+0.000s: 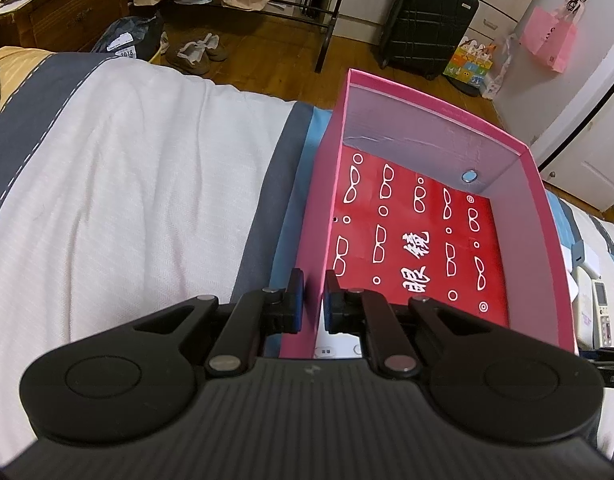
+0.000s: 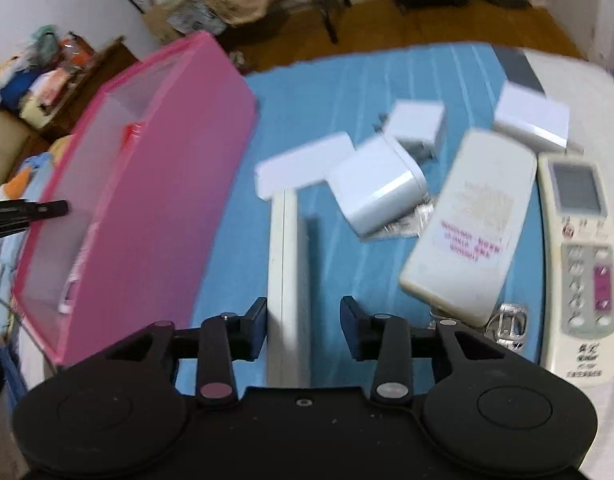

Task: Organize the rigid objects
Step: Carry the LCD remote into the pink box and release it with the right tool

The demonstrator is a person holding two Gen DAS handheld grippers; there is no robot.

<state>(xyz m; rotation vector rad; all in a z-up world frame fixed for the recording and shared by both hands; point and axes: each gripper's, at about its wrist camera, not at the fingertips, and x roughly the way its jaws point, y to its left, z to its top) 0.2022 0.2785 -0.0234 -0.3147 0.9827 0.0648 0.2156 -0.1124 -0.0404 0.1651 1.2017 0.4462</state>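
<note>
A pink box [image 1: 535, 208] stands open on the bed, with a red sheet printed with glasses [image 1: 407, 240] on its floor. My left gripper [image 1: 313, 300] is shut on the box's left wall. In the right wrist view the pink box [image 2: 155, 184] is at the left. My right gripper [image 2: 305, 320] is open around a long white slab [image 2: 285, 264] that stands on its edge; the left pad is against it and the right pad is apart. Ahead lie a white charger [image 2: 377, 184], a face-down remote [image 2: 467, 228] and a face-up remote [image 2: 579, 264].
More white adapters [image 2: 417, 120] [image 2: 533, 118] and a flat white box [image 2: 303, 164] lie on the blue striped cloth [image 2: 347, 80]. A white bed cover [image 1: 127, 180] spreads to the left. Beyond the bed edge are shoes [image 1: 195, 52] and a black suitcase [image 1: 427, 20].
</note>
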